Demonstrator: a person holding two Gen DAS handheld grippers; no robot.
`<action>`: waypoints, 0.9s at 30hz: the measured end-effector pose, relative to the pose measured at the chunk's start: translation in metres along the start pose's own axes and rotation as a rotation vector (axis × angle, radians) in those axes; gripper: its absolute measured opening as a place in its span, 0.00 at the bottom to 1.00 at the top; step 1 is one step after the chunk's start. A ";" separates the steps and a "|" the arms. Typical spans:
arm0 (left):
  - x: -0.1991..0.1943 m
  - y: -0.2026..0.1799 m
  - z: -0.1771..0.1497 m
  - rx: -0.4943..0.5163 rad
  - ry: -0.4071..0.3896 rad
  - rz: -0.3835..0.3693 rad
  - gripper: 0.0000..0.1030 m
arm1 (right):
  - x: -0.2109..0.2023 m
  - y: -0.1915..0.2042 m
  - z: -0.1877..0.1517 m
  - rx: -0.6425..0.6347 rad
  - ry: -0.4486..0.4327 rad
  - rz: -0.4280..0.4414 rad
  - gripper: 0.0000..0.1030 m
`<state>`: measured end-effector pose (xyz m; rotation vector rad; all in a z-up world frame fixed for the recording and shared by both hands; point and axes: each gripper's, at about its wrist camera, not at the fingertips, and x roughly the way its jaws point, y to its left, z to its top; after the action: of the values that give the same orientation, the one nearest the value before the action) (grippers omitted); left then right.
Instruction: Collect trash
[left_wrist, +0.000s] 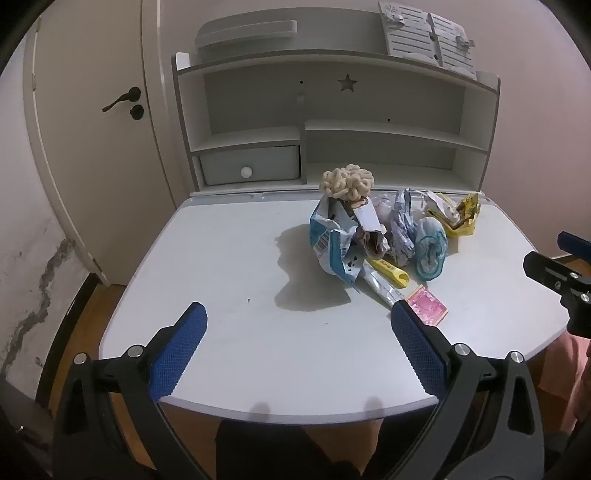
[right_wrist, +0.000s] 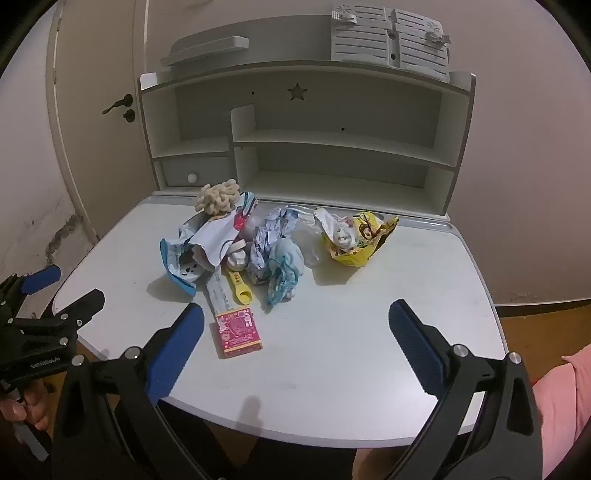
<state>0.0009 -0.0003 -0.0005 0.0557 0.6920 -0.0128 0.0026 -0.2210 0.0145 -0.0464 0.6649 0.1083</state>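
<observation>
Child's bedroom: star-cut desk hutch (left_wrist: 332, 110), door (left_wrist: 92, 129).

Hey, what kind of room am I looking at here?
Probably a child's bedroom or study corner: a small white desk with a hutch bearing a star cutout, and a closed door beside it. Snack wrappers litter the desk.

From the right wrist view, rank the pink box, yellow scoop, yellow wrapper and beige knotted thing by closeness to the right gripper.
From the right gripper:
1. Pink box, near its left finger.
2. Yellow scoop, just behind the box.
3. Yellow wrapper, back right.
4. Beige knotted thing, back left by the shelf.
</observation>
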 end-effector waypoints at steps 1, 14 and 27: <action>0.000 0.000 0.000 0.005 -0.006 0.006 0.94 | 0.000 0.000 0.000 -0.001 -0.001 -0.003 0.94; -0.001 0.000 0.000 0.003 -0.007 0.003 0.94 | 0.001 0.005 0.000 0.001 -0.002 0.023 0.94; 0.003 0.000 -0.006 0.007 -0.007 0.002 0.94 | -0.003 0.009 0.001 -0.013 -0.003 0.026 0.94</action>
<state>-0.0005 0.0002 -0.0065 0.0629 0.6845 -0.0136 -0.0005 -0.2124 0.0171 -0.0498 0.6623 0.1376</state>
